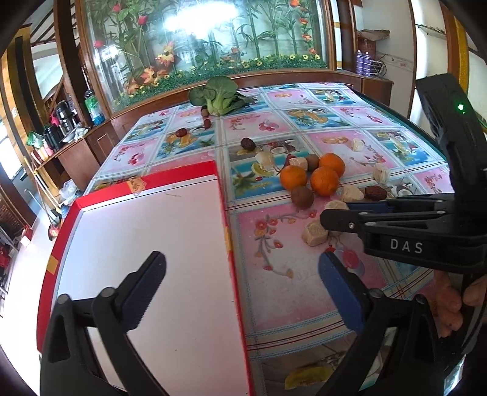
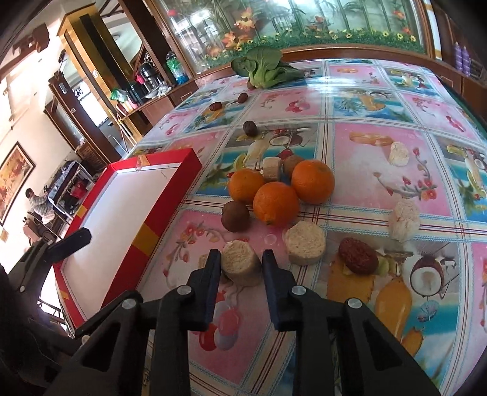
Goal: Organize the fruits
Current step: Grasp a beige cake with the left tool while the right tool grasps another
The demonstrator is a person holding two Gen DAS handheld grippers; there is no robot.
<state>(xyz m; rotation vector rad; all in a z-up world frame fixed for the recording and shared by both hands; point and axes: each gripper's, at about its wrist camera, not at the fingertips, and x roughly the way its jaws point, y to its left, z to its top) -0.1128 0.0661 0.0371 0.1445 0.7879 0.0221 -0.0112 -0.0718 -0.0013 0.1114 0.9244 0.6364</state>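
Bright daylight, glare on the glass panel (image 1: 194,21) and glossy desk (image 2: 359,100) (heavy fisheye warp, dark corners), fairly sharp.

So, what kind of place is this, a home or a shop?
Most likely a home's dining area. The table wears a fruit-print oilcloth, a wood-framed glass panel with artificial bamboo and flowers stands behind it, and a side shelf holds thermos jugs and bottles.
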